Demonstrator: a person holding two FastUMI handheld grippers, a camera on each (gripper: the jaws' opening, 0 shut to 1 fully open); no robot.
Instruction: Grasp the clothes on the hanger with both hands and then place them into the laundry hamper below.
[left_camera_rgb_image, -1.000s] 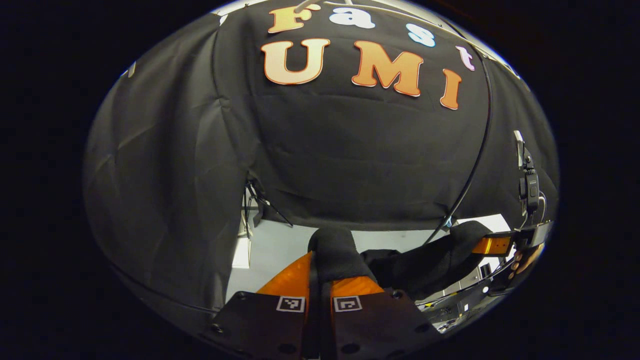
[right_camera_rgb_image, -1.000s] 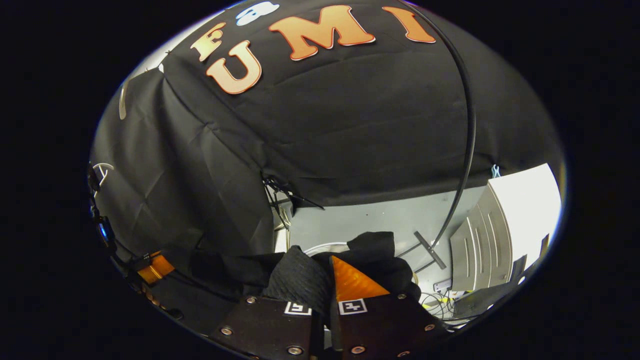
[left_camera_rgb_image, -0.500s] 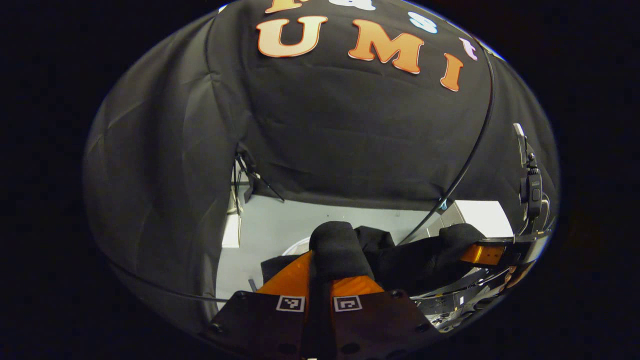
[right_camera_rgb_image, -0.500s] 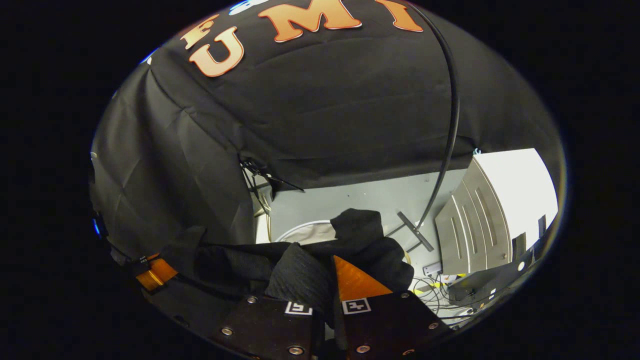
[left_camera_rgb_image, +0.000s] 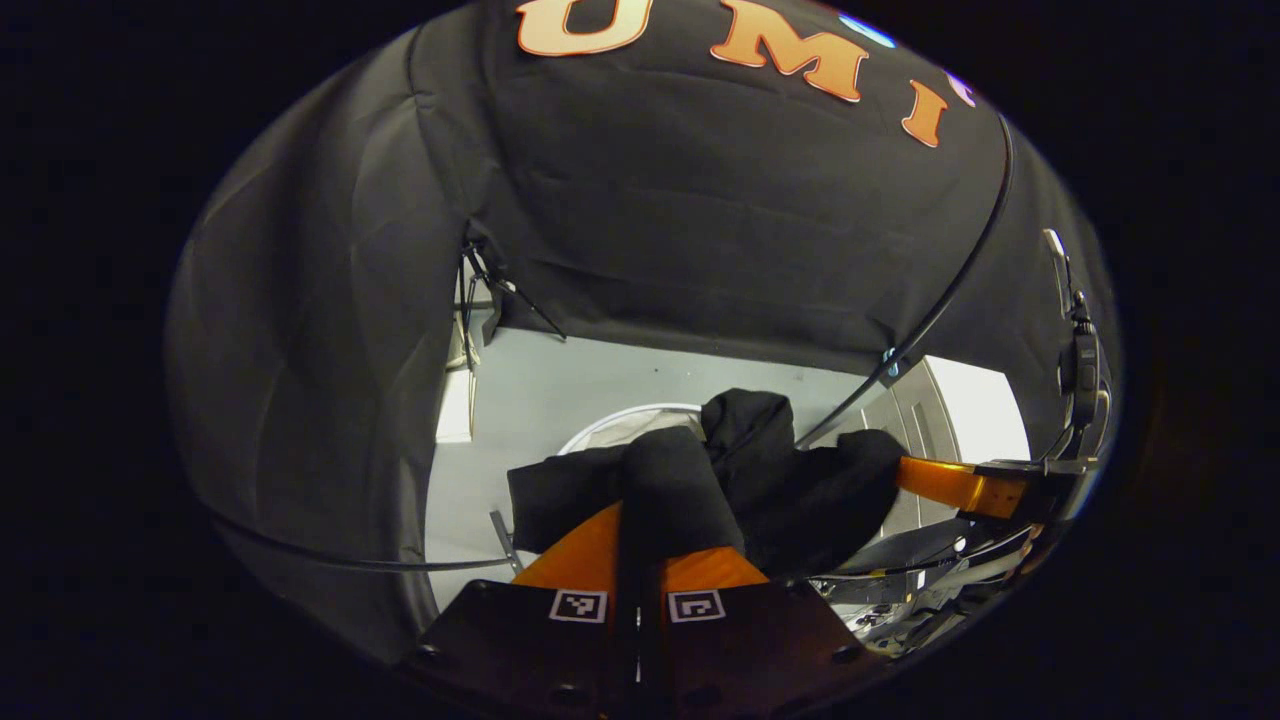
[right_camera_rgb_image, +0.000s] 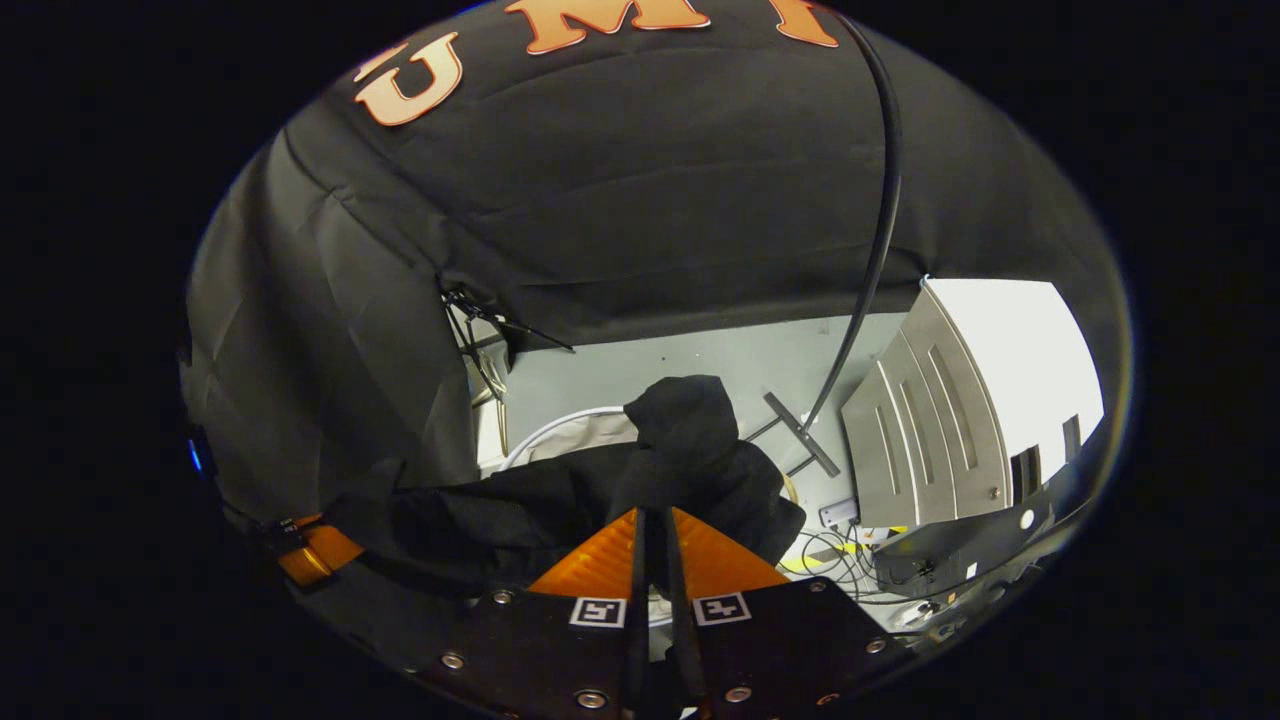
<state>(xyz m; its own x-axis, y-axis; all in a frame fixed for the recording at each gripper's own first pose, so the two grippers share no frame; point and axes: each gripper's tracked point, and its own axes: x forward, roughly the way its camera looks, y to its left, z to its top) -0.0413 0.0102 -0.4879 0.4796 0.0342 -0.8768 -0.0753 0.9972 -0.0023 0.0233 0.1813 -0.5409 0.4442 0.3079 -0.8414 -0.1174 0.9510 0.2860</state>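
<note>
Left gripper view: left hand-held gripper (left_camera_rgb_image: 650, 520) clamped on a fold of the black clothes (left_camera_rgb_image: 790, 480) | clothes hang above the white-rimmed laundry hamper (left_camera_rgb_image: 625, 425) on the grey floor (left_camera_rgb_image: 560, 385) | right gripper view: right hand-held gripper (right_camera_rgb_image: 652, 525) pinched closed on the same clothes (right_camera_rgb_image: 690, 440) | hamper rim (right_camera_rgb_image: 545, 430) behind the cloth

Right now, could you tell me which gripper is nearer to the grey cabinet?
Right. The right gripper holds the clothes with the grey cabinet off to its right; the left gripper is on its far left, across the clothes from the cabinet.
</note>
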